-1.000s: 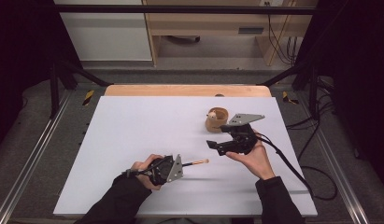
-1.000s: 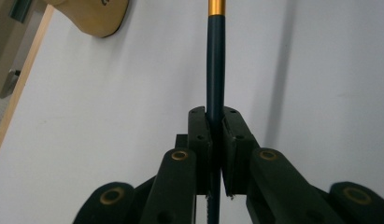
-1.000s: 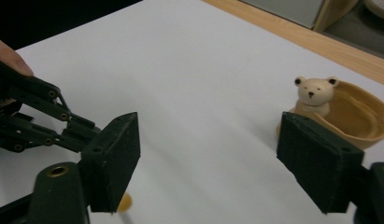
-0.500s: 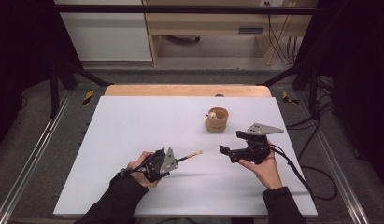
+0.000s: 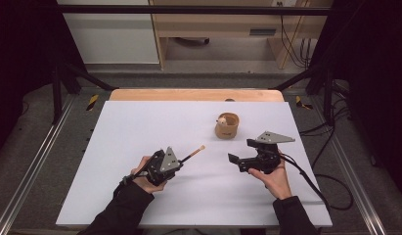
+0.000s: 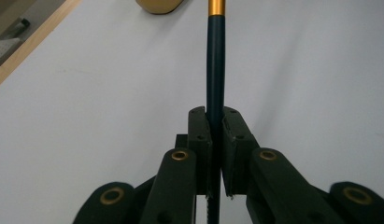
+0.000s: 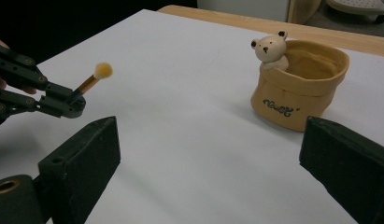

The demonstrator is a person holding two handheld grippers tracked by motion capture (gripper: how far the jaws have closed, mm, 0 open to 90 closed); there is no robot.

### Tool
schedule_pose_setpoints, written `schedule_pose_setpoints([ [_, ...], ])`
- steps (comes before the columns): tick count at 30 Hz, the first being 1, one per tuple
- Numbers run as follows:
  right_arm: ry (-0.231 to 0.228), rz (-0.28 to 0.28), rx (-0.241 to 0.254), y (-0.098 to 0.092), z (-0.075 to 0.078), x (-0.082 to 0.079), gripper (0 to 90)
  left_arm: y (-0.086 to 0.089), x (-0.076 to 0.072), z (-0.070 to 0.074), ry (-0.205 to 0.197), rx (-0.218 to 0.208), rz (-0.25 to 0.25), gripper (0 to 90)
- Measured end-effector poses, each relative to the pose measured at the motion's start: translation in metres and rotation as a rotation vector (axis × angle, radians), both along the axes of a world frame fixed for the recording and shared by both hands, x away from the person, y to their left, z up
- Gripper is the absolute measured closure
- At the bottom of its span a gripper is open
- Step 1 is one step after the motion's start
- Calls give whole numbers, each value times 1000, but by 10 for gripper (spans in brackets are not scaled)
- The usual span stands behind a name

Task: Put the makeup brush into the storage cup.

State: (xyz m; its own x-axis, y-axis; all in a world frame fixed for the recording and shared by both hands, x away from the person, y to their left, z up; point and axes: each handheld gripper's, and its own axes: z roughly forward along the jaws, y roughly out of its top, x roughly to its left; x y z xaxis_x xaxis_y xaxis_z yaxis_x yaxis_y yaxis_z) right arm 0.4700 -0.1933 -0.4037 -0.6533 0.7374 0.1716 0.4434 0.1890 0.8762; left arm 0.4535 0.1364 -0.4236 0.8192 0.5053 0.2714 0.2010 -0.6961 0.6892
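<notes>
left hand-held gripper, lower centre, clenches a dark slim brush with a tan tuft, which could knock over the bear-faced tan pouch pot while right hand-held gripper stands released, having just been opening.

Brush: dark teal handle, gold ferrule, yellow tip. Bear pot: tan-yellow, cream bear, dark lettering. Table: white.
</notes>
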Motion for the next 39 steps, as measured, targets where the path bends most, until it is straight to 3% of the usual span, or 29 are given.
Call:
schedule_pose_setpoints([
  [5,7,-3,20,2,-1,-1,44,2,2,1,14,-42,46,834],
  [9,9,-4,29,3,-2,-2,40,3,3,2,36,-111,84,834],
  [13,14,-8,50,5,-3,-2,38,4,5,4,43,-151,115,834],
  [20,22,-22,107,9,-4,-2,49,3,5,6,54,-194,148,834],
  [25,16,-36,115,10,-4,-2,62,3,6,8,70,-227,170,833],
  [31,11,-44,136,11,-4,-3,65,4,7,10,65,-239,196,833],
  [35,-7,-42,153,15,0,-3,67,3,11,12,86,-279,221,833],
  [39,-16,-32,148,21,3,-3,68,4,13,17,71,-307,249,833],
])
